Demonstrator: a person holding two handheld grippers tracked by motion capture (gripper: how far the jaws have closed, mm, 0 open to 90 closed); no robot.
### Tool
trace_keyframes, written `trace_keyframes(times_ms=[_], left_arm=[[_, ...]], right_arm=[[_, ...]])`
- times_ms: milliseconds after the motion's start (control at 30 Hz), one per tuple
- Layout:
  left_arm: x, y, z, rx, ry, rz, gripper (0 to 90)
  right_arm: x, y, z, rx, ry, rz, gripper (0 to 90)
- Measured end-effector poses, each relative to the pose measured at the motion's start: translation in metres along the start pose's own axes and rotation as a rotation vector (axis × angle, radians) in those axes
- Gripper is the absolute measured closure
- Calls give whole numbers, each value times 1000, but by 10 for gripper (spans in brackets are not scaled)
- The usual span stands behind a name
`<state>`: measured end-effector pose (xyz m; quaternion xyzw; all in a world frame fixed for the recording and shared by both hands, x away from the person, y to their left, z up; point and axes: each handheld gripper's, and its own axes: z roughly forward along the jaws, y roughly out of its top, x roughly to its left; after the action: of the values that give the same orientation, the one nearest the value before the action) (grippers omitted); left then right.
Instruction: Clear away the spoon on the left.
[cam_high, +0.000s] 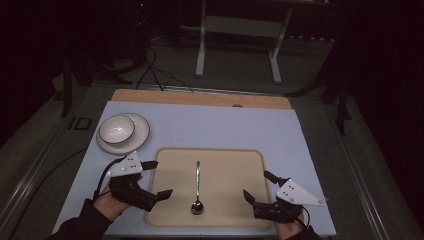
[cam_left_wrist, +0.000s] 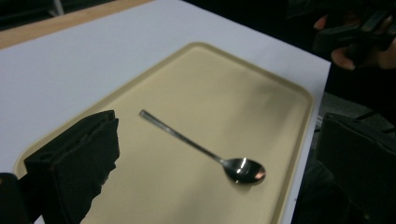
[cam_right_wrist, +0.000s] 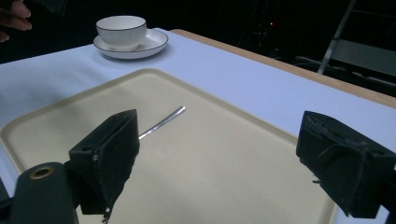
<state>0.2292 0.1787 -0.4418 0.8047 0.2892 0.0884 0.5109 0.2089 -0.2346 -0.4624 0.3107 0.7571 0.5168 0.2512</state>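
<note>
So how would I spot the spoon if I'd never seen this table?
Start at the white table top, then find the beige tray near the person's edge, between the two open grippers. The spoon lies alone in the tray's middle, bowl end toward the person. It is the one slim, shiny metal thing; the white bowl on its plate sits far off at the left corner.

Dim room, perhaps overhead light, soft focus

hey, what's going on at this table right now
A person holds a gripper in each hand over a beige tray. The left gripper and the right gripper are both open and hold nothing. A metal spoon lies between them in the tray, untouched. A white bowl sits on a plate at the far left.
</note>
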Motion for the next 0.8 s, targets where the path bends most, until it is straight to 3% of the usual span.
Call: trace_keyframes(times_ms=[167,333,500,800], left_arm=[[2,-12,0,-9,19,-17,5],[3,-25,3,-12,33,0,5],[5,-40,4,-19,53,-10,5],[10,-54,0,-39,82,-10,5]], right_arm=[[0,0,0,0,-1,-2,134],[0,0,0,0,-1,-1,134],[0,0,0,0,-1,-4,134],[0,0,0,1,3,-6,134]])
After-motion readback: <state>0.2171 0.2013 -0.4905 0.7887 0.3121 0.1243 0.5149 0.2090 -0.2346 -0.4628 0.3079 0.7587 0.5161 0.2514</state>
